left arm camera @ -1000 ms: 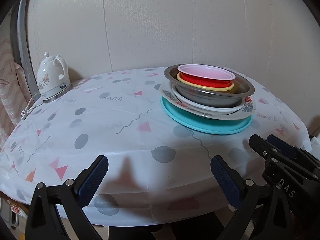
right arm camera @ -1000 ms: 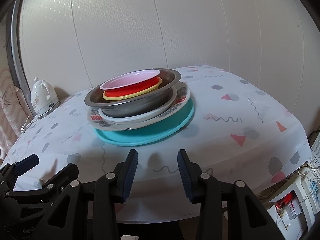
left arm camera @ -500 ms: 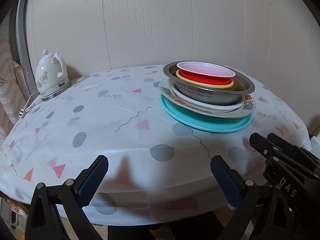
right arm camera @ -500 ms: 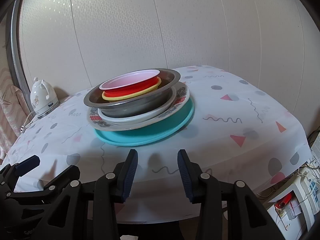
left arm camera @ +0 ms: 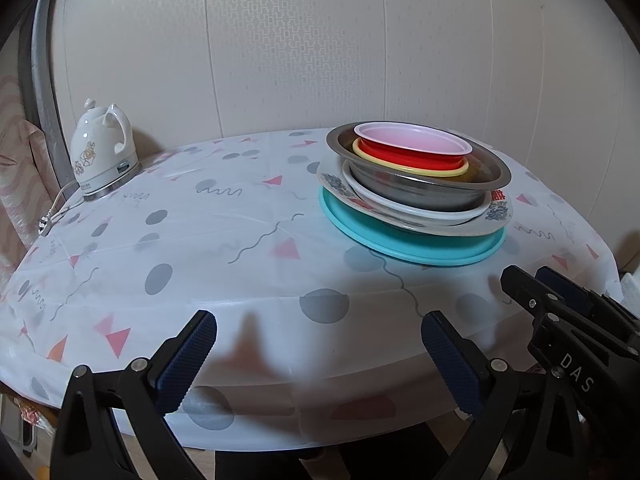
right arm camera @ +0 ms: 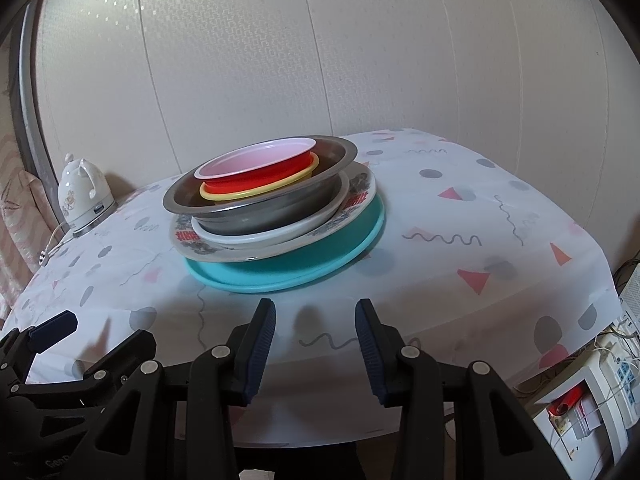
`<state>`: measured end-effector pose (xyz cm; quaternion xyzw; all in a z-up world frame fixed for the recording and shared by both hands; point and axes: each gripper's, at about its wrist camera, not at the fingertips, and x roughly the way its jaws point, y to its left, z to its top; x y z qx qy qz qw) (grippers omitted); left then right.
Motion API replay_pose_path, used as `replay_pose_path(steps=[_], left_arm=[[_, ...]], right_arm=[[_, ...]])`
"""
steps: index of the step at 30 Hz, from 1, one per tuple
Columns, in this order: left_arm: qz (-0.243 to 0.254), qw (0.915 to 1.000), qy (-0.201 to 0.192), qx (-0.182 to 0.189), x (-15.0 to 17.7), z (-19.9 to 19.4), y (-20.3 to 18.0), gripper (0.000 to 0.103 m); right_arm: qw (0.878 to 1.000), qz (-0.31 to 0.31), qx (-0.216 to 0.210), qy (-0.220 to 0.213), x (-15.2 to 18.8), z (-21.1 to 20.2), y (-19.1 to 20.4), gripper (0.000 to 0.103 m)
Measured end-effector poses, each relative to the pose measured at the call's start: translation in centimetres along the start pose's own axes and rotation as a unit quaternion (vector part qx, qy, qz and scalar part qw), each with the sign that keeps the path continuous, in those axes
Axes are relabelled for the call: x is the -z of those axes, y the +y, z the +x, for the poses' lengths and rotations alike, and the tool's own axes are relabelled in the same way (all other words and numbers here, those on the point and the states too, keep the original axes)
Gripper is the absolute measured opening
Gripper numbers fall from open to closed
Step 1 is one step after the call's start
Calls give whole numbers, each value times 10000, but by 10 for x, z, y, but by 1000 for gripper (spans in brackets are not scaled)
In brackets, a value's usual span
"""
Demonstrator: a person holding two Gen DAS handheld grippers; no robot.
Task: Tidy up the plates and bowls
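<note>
At the near table edge, the left gripper (left arm camera: 318,354) gapes wide and the right gripper (right arm camera: 315,344) stands narrowly parted, both empty, touching nothing; the stacked plates and bowls (right arm camera: 272,208) sit farther back on the table (left arm camera: 240,248).

Count on the surface (left arm camera: 240,248): three plates, teal (left arm camera: 412,246), patterned (left arm camera: 496,216), white (left arm camera: 400,204); three bowls, steel (left arm camera: 416,194), yellow (left arm camera: 408,166), red (left arm camera: 408,156); one kettle (left arm camera: 102,148) at 10 o'clock.
</note>
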<state>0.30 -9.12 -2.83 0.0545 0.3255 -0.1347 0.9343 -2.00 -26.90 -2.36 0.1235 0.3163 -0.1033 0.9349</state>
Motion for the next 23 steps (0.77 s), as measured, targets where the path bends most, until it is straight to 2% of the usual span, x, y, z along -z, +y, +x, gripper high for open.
replay_pose_path(steps=[20, 23], left_arm=[[-46, 9999, 82, -56, -3, 8, 0, 103], [-45, 9999, 126, -81, -9, 12, 2, 103]], right_arm=[[10000, 81, 6, 34, -4, 5, -7, 42], [9998, 85, 183, -17, -17, 6, -18, 42]])
